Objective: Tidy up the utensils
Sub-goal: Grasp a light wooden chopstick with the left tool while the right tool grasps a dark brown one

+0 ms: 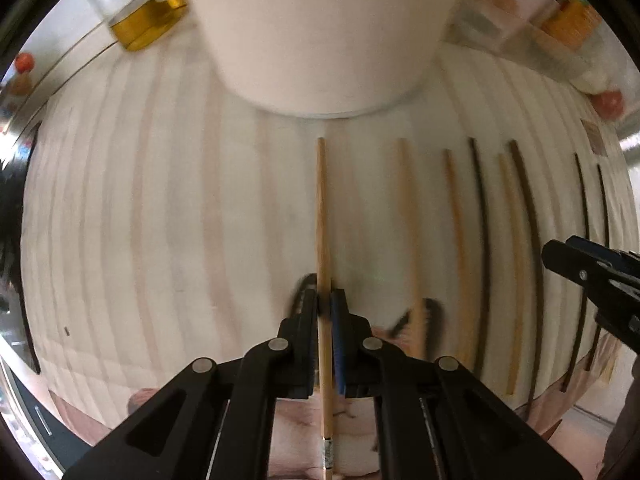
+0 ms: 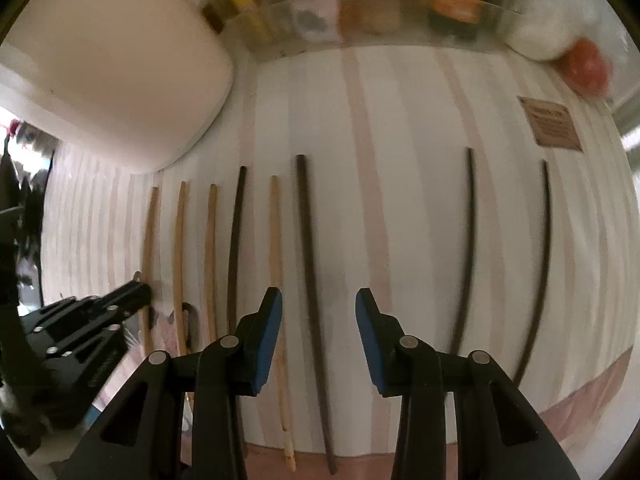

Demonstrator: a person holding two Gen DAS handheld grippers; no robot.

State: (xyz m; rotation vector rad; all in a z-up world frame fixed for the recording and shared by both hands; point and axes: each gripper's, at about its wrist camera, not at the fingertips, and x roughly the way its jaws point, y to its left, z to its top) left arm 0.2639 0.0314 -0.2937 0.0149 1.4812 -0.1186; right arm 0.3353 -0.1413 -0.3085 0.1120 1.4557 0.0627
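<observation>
Paired wrist views, both claws pointing straight down at a striped cloth [image 2: 400, 200] on the counter. Left to right: the left claw [image 1: 325, 304] was closed on the leftmost light wooden chopstick [image 1: 321, 208], its pads pressed to either side of the shaft near the lower end. The chopstick's long axis ran from 6 to 12 o'clock, in line with the claw's fingers, so a lift would need no turn. A large cream container [image 1: 324, 32] stood at 12 o'clock, just beyond the stick's far tip. To the right, further chopsticks, light and dark, lay parallel and apart from one another.

The right claw [image 2: 319, 336] stood part-open, gripping nothing. The dark chopstick [image 2: 310, 272] lay between its blue pads [image 2: 266, 340], which did not touch it; its long axis also ran from 6 to 12 o'clock. A light chopstick [image 2: 276, 240] lay just beside the left pad. Two thin dark chopsticks [image 2: 466, 248] lay well apart at 2 o'clock. The right hand was the nearer to the dark stick.
</observation>
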